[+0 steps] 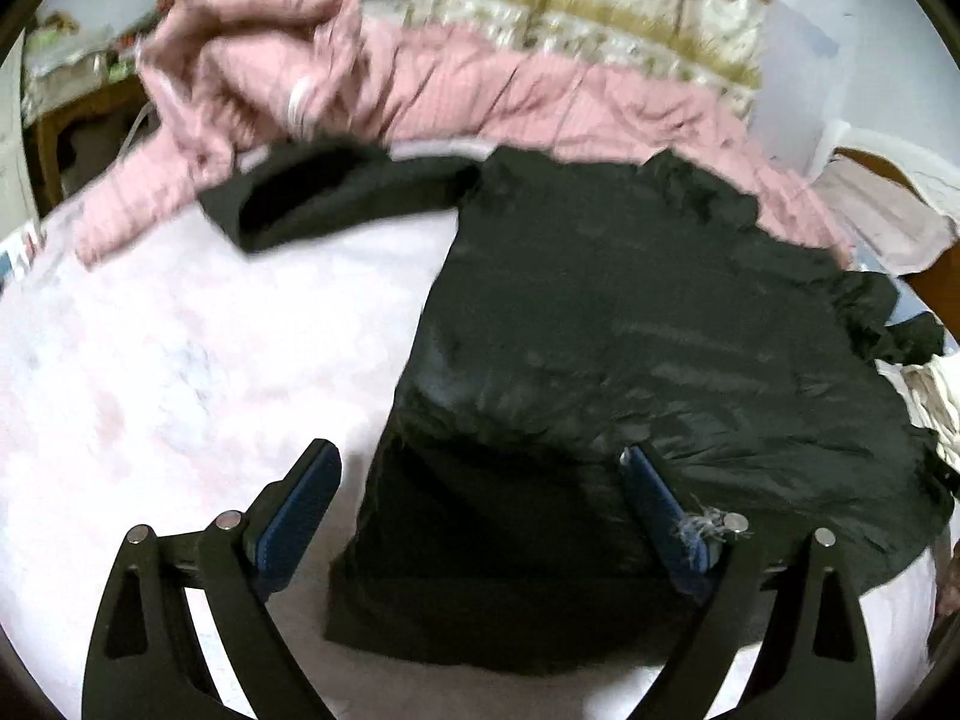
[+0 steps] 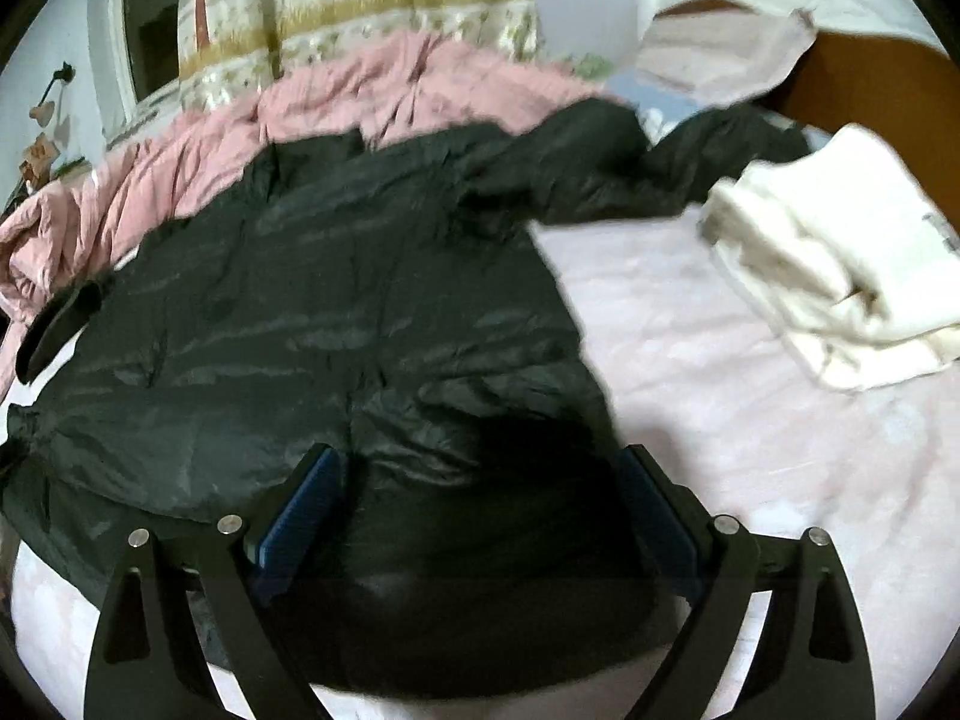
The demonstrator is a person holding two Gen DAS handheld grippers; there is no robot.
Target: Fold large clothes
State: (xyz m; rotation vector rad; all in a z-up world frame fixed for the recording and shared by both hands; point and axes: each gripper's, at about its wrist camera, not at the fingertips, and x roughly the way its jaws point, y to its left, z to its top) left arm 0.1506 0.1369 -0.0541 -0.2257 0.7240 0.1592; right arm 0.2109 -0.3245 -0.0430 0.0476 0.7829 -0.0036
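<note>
Shiny black puffer jacket [image 1: 630, 312] flat on pink bed [image 1: 180, 360], long axis toward 12 o'clock; left gripper [image 1: 480, 516] and right gripper [image 2: 480, 516] fingers wide, empty, over hem.

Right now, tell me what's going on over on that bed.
A person with a handheld gripper in each hand is working on folding a black puffer jacket spread on the pink-sheeted bed. Both the left gripper and the right gripper are open above the jacket's near end, gripping nothing. A pink quilt is bunched behind the jacket, and folded white clothing lies to its right.
</note>
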